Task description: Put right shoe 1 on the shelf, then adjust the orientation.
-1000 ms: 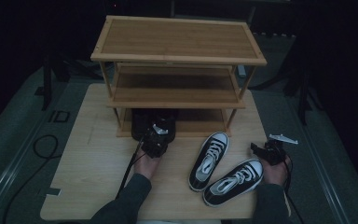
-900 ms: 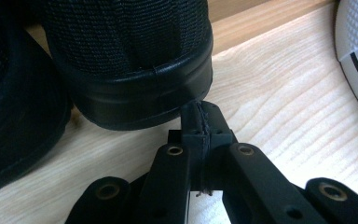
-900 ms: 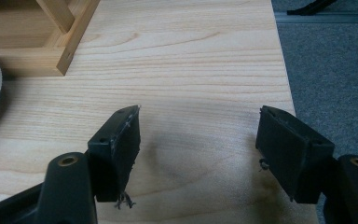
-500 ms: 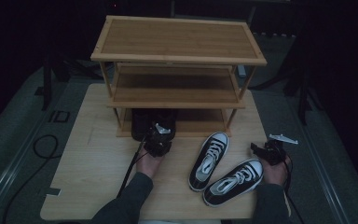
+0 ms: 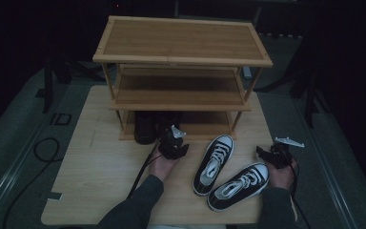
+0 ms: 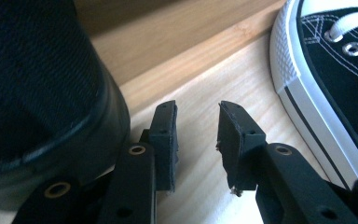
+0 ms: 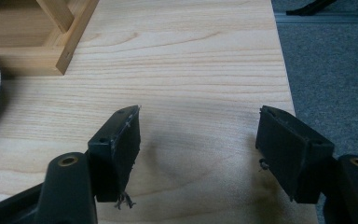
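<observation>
A pair of black shoes [image 5: 145,126] stands on the bottom shelf of the bamboo shoe rack [image 5: 181,93]. My left gripper [image 5: 171,140] sits just in front of them. In the left gripper view its jaws [image 6: 196,135] have just been opening and stand apart over bare wood, nothing between them. There, a black shoe [image 6: 46,88] is close on the left and a sneaker [image 6: 335,70] on the right. Two black-and-white sneakers [image 5: 213,162] [image 5: 238,186] lie on the table. My right gripper [image 5: 267,153] [image 7: 198,135] rests beside them, wide open and empty.
The light wooden table [image 5: 100,181] ends close to the right of my right gripper, with grey floor [image 7: 335,70] beyond. A rack leg [image 7: 67,37] stands ahead of it on the left. The upper two shelves hold nothing. A black cable [image 5: 45,148] lies off the table's left.
My left gripper has opened and shifted slightly to the right, away from the black shoe on the bottom shelf. The right hand and both sneakers have kept still.
</observation>
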A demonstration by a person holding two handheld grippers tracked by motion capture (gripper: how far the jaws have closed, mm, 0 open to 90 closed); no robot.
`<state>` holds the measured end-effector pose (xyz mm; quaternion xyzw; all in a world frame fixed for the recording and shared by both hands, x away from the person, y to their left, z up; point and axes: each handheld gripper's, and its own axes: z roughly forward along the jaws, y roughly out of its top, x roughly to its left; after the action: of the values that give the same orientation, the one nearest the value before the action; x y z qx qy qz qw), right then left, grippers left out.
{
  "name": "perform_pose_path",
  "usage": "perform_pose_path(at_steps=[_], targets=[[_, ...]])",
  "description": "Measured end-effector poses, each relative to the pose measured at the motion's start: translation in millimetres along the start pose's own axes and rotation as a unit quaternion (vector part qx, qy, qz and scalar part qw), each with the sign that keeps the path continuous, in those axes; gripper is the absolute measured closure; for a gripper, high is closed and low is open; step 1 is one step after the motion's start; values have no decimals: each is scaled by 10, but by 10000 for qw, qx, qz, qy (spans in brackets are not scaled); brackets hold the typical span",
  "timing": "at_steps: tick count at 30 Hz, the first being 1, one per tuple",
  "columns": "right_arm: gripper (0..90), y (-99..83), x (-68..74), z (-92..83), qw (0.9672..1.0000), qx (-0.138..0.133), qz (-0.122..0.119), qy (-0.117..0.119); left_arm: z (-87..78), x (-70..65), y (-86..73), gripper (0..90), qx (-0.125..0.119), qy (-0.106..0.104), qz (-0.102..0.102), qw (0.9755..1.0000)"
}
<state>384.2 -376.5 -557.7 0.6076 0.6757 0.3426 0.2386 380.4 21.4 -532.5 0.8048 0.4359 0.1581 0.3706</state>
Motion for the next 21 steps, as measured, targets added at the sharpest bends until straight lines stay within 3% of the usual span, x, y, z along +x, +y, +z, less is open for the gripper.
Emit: perform_pose_path(at_steps=[8, 13, 18, 21], targets=[[309, -1, 16, 1, 10000, 28, -81, -50, 128, 15, 114, 689, -235, 159, -78, 9996], [326, -4, 30, 1, 9998, 37, -140, -133, 235, 5, 192, 711, -220, 308, -15, 9993], [346, -4, 26, -1, 9998, 22, -111, -160, 348, -44, 228, 749, -162, 504, 172, 9984], [404, -8, 25, -10, 9997, 13, -106, -208, 408, -47, 231, 800, -92, 627, 147, 9979]])
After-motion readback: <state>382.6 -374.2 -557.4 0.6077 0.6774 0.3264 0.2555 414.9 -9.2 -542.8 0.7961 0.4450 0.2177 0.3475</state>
